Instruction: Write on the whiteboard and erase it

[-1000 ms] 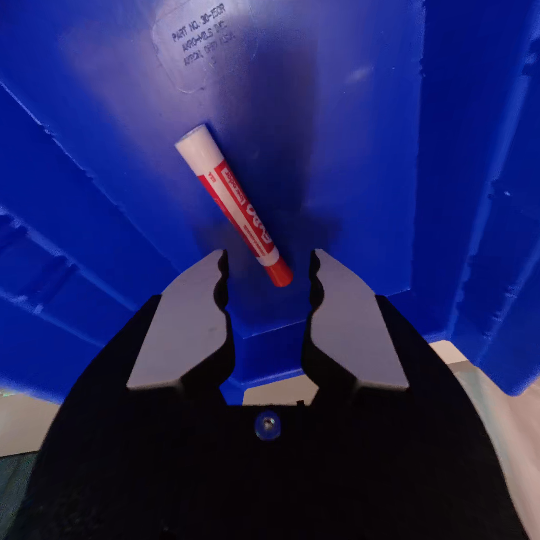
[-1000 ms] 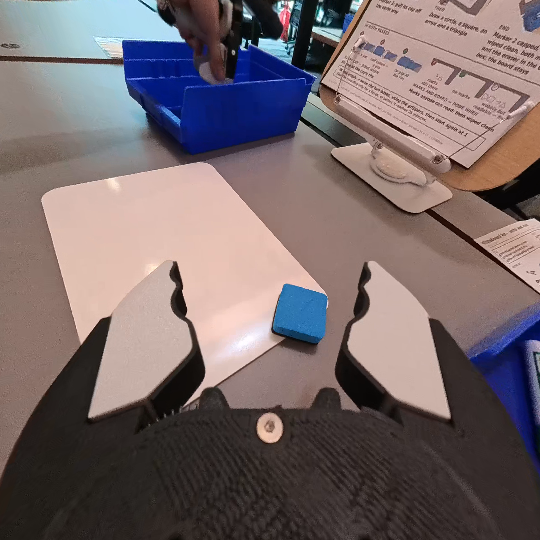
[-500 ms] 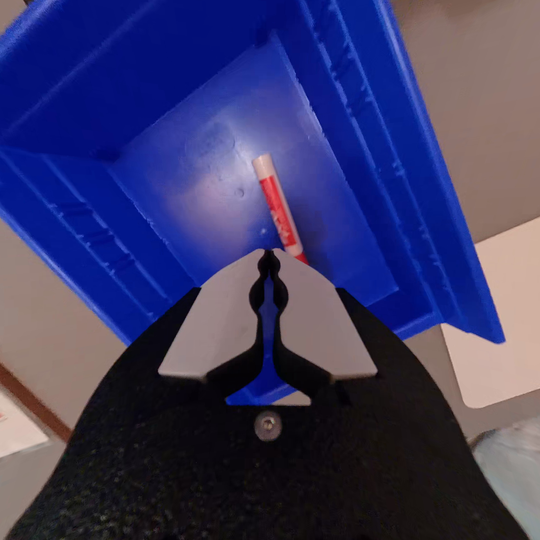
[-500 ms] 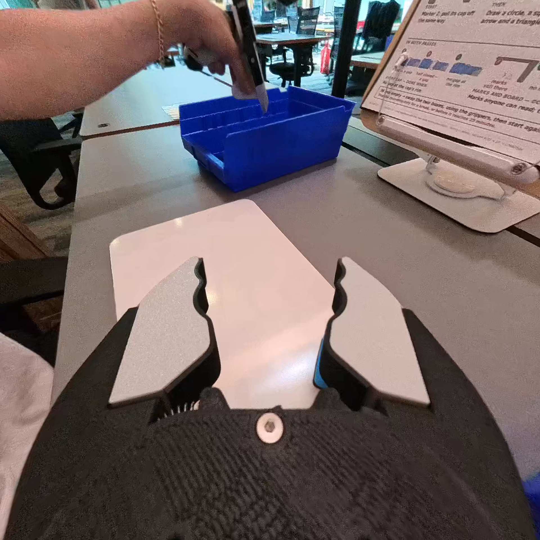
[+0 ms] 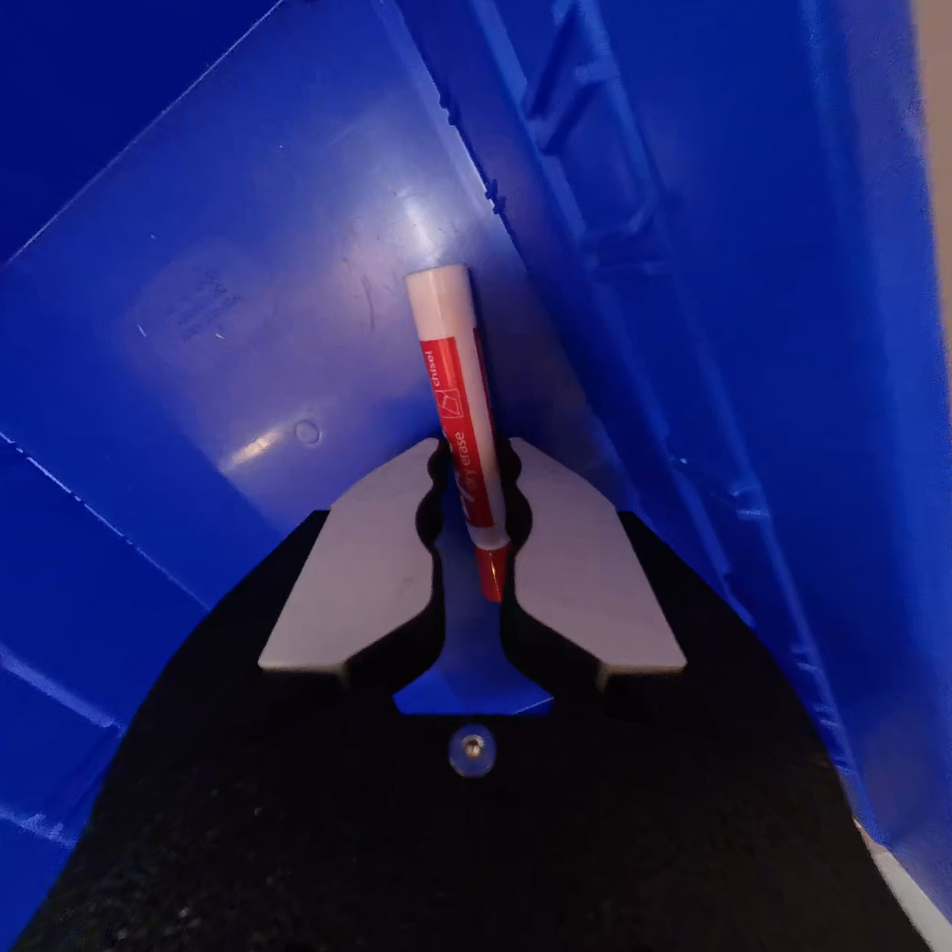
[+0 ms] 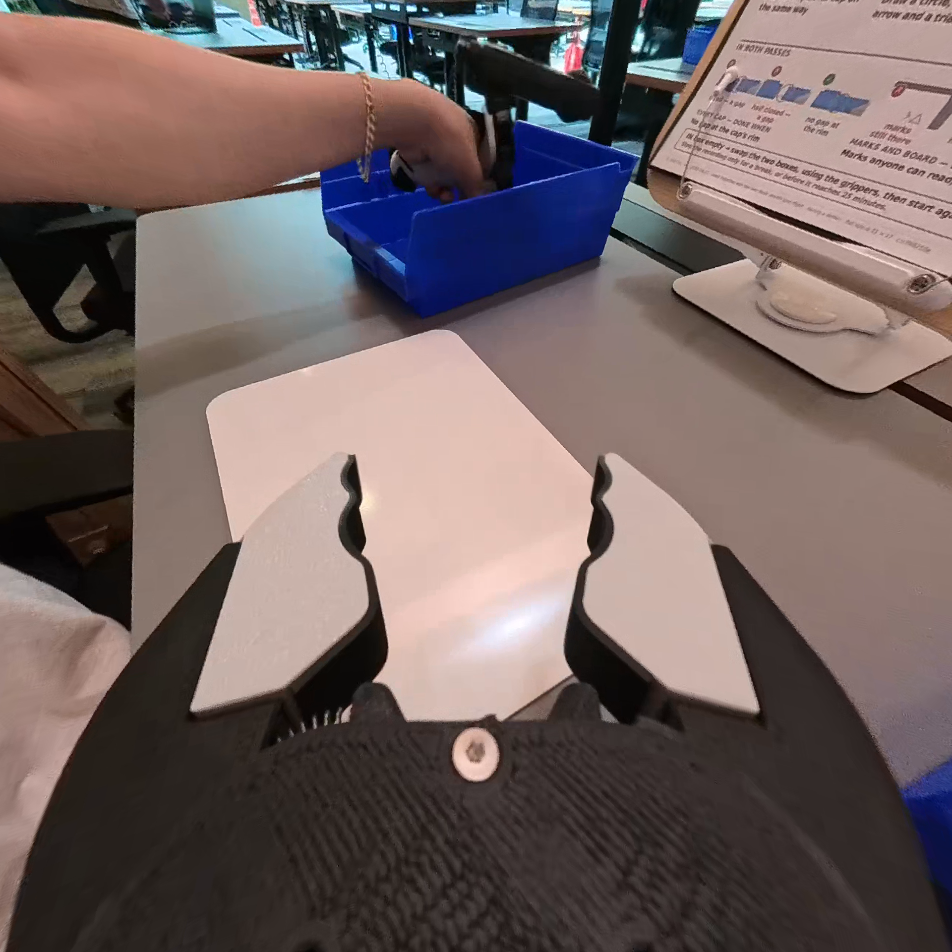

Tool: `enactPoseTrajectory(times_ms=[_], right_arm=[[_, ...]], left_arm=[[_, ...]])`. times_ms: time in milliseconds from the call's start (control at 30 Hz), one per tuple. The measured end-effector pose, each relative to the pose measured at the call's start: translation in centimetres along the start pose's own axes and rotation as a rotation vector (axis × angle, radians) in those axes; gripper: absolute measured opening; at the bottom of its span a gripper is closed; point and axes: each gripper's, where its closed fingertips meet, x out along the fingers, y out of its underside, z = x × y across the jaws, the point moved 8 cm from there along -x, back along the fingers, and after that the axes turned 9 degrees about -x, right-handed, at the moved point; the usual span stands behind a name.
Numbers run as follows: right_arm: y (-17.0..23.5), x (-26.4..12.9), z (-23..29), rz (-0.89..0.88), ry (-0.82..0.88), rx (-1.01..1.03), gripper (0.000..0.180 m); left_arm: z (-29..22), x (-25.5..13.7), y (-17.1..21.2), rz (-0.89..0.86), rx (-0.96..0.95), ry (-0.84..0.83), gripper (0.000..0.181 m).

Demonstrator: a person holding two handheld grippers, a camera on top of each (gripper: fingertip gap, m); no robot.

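A red and white marker (image 5: pixel 453 371) lies in a blue bin (image 5: pixel 257 257), close to its right wall. My left gripper (image 5: pixel 476 448) is down in the bin and shut on the marker's lower barrel, with both pads against it and the red cap toward the camera. In the right wrist view the left gripper (image 6: pixel 494 149) reaches into the same bin (image 6: pixel 505 242). My right gripper (image 6: pixel 474 463) is open and empty, hovering over the near end of the blank whiteboard (image 6: pixel 412 438). The eraser is not in sight.
The grey table (image 6: pixel 721 438) carries a white stand with an instruction sheet (image 6: pixel 824 154) at the right. A person's arm (image 6: pixel 206 103) stretches across at the upper left. The edge of another blue bin (image 6: pixel 927 803) shows at the lower right.
My left pads came together on air just short of the marker, reopened, moved down into the bin and closed on the marker. My right gripper narrowed and drew back; the blue eraser left its view.
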Motion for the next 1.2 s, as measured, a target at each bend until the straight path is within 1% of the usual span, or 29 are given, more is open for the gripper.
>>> enactPoseTrajectory(times_ms=[167,233,267,333,400,467,500,567,633,667,733,800,867,933,967,1033,1067,1133,1200], right_arm=[[-0.3,-0.4,-0.1,-0.063,-0.003,0.069,0.085],[-0.6,-0.2,0.1,-0.079,-0.009,0.077,0.085],[-0.7,-0.1,0.3,-0.084,-0.015,0.070,0.085],[-1.1,0.2,0.3,-0.094,0.002,0.053,0.086],[-2.0,1.1,0.0,-0.133,0.049,0.068,0.085],[-3.6,2.5,-0.1,-0.227,0.075,0.101,0.080],[-4.6,3.3,-0.1,-0.285,0.081,0.112,0.077],[-6.8,5.0,0.3,-0.386,0.090,0.091,0.074],[-8.6,6.8,1.0,-0.443,0.104,0.013,0.072],[-9.4,7.4,1.5,-0.464,0.104,-0.032,0.069],[-10.3,8.2,2.3,-0.486,0.125,-0.099,0.063],[-10.6,8.5,3.0,-0.508,0.106,-0.143,0.055],[-10.6,8.3,3.3,-0.520,0.090,-0.154,0.053],[-10.1,8.1,3.2,-0.502,0.087,-0.158,0.053],[-9.9,8.0,3.2,-0.503,0.077,-0.157,0.049],[-9.6,7.6,3.3,-0.501,0.050,-0.155,0.027],[-9.5,7.5,3.2,-0.495,0.063,-0.153,0.022],[-9.3,7.1,3.2,-0.482,0.079,-0.177,0.022],[-9.1,6.6,3.1,-0.418,0.077,-0.195,0.021]], left_arm=[[1.1,-0.3,0.7,-0.037,0.034,0.002,0.018],[1.8,-1.8,1.0,-0.147,0.004,0.035,0.019],[1.8,-3.4,1.2,-0.250,-0.029,0.110,0.019],[1.2,-7.7,2.2,-0.519,-0.085,0.339,0.018],[-0.5,-12.7,4.2,-0.805,-0.074,0.577,0.018],[-3.6,-16.6,6.6,-1.053,-0.003,0.770,0.018],[-5.7,-17.8,7.9,-1.136,0.040,0.853,0.018],[-10.2,-19.0,10.4,-1.278,0.118,0.977,0.018],[-14.1,-18.9,12.2,-1.372,0.113,1.066,0.018],[-15.7,-18.7,12.9,-1.398,0.111,1.139,0.018],[-18.2,-18.2,13.9,-1.392,0.090,1.293,0.018],[-19.8,-17.5,14.2,-1.390,0.090,1.367,0.018],[-20.9,-16.6,14.2,-1.369,0.084,1.379,0.018],[-21.7,-16.2,14.2,-1.348,0.071,1.447,0.018],[-22.0,-16.0,14.1,-1.341,0.060,1.474,0.018],[-22.5,-15.6,13.9,-1.319,0.068,1.483,0.018],[-22.7,-15.5,13.9,-1.319,0.071,1.484,0.018],[-23.1,-15.4,13.9,-1.313,0.087,1.494,0.018],[-23.2,-15.2,14.0,-1.300,0.124,1.464,0.018]])
